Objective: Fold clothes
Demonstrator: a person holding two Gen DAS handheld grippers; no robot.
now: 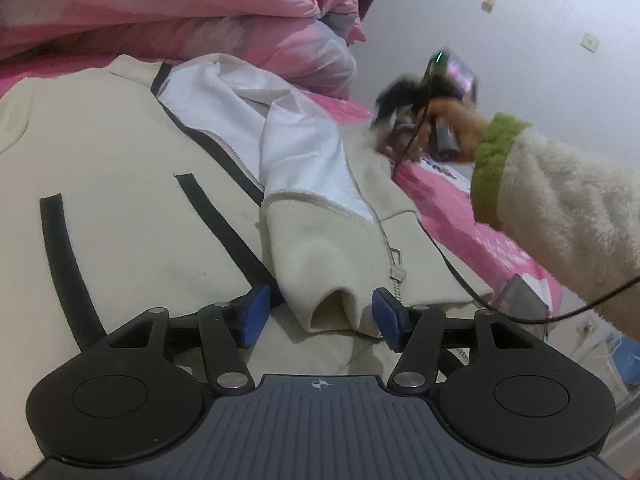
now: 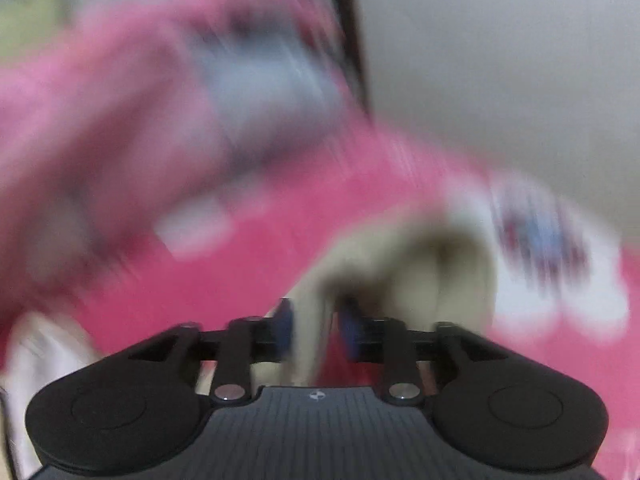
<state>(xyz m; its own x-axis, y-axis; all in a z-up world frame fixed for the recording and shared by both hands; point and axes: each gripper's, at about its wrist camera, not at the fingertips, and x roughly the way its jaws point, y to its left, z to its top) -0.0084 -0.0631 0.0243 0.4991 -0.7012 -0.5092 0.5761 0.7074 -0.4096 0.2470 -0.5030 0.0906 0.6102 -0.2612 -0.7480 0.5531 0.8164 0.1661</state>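
A cream zip-up jacket with black stripes and a white lining lies on the pink bed. Its front flap is folded over, with the zipper along its edge. My left gripper is open, its blue pads either side of the flap's bottom hem. The right wrist view is badly blurred. My right gripper has its blue pads close together around a fold of cream jacket cloth. It also shows in the left wrist view, held by a hand in a fluffy white sleeve at the jacket's far edge.
Pink bedding is piled at the back of the bed. The pink sheet runs along the right of the jacket to the bed edge. A white wall stands beyond. A cable hangs from the right gripper across the jacket.
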